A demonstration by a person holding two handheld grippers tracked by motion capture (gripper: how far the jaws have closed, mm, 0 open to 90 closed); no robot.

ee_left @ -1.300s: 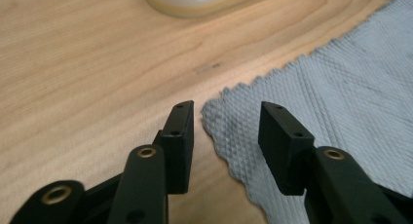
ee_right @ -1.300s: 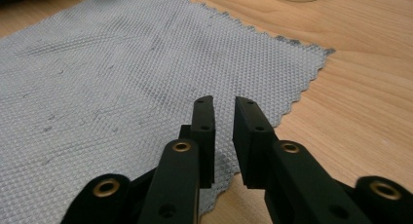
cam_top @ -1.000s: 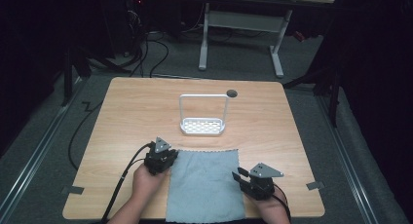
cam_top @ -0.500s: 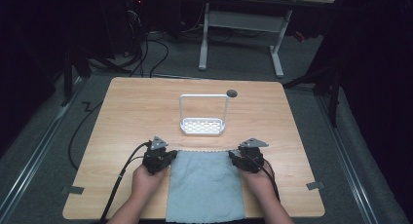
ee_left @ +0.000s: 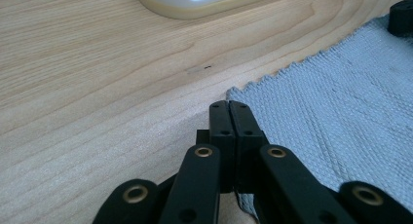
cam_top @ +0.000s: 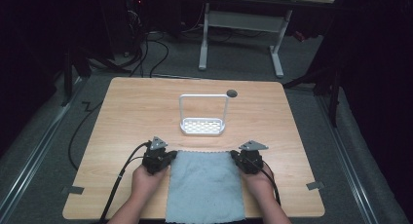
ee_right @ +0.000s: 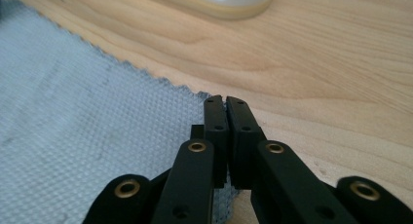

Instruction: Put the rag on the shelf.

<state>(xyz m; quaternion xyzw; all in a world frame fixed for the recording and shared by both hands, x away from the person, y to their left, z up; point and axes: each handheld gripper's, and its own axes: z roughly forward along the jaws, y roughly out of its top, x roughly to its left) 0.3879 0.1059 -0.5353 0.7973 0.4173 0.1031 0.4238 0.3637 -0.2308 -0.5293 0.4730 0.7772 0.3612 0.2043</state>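
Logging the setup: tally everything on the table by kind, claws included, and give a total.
Grey cloth: 1
White rack: 1
Black claws, left claw and right claw: 2
Dark round grommet in the tabletop: 1
Total: 5

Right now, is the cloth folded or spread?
Spread: the cloth lies flat in one layer on the table, both far corners visible at the grippers.

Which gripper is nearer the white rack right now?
Right, though only slightly. The right gripper sits at the cloth's far right corner, just below-right of the white rack. The left gripper sits at the far left corner, a bit farther off.
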